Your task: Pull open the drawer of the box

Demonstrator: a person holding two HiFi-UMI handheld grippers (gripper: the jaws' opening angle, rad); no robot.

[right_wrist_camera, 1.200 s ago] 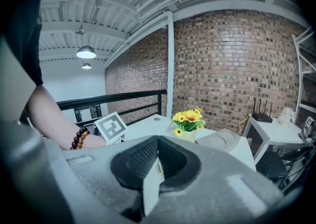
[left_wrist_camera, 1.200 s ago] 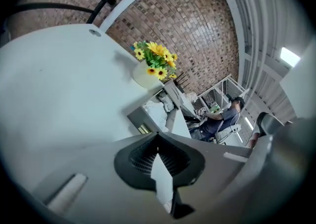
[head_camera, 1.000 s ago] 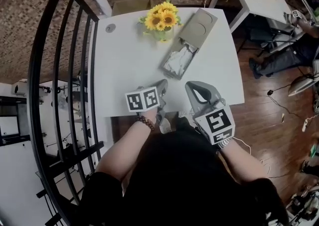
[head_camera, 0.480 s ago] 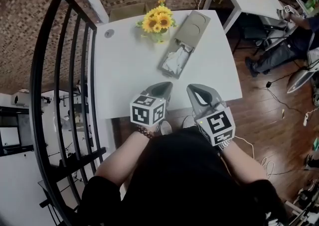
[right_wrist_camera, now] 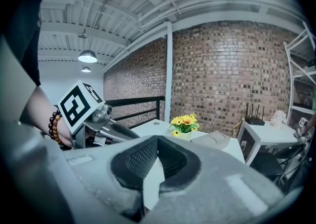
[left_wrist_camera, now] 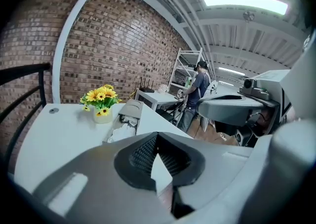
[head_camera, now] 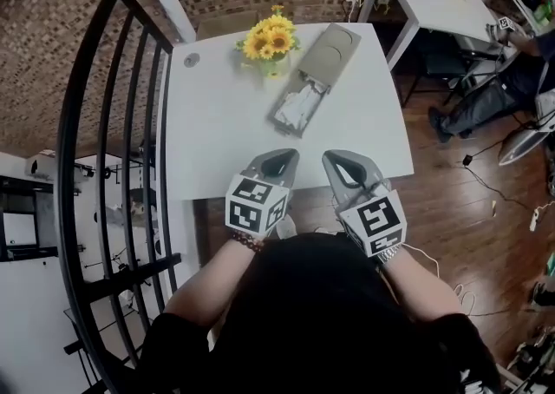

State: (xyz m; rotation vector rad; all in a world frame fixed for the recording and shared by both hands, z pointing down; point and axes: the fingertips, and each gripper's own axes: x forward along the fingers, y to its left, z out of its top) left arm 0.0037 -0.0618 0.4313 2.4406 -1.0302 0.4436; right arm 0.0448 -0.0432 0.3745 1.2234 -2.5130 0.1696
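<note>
The grey box (head_camera: 333,47) lies aslant at the back of the white table (head_camera: 217,123). Its drawer (head_camera: 297,108) stands pulled out toward me, with white crumpled material inside. In the left gripper view the box (left_wrist_camera: 130,111) and the drawer (left_wrist_camera: 117,132) show beyond the jaws. My left gripper (head_camera: 284,158) hovers over the table's near edge, shut and empty. My right gripper (head_camera: 335,159) hangs beside it, also shut with nothing held. Each shows in the other's view: the left gripper (right_wrist_camera: 101,119), the right gripper (left_wrist_camera: 232,108). Both are well short of the drawer.
A vase of sunflowers (head_camera: 268,43) stands just left of the box. A black railing (head_camera: 113,123) runs along the table's left side. A second white table (head_camera: 434,6) and a person (head_camera: 512,80) are at the upper right, over wooden floor.
The left gripper has drawn back toward me and turned, now level with the right one. The drawer stays pulled out and the box has not moved.
</note>
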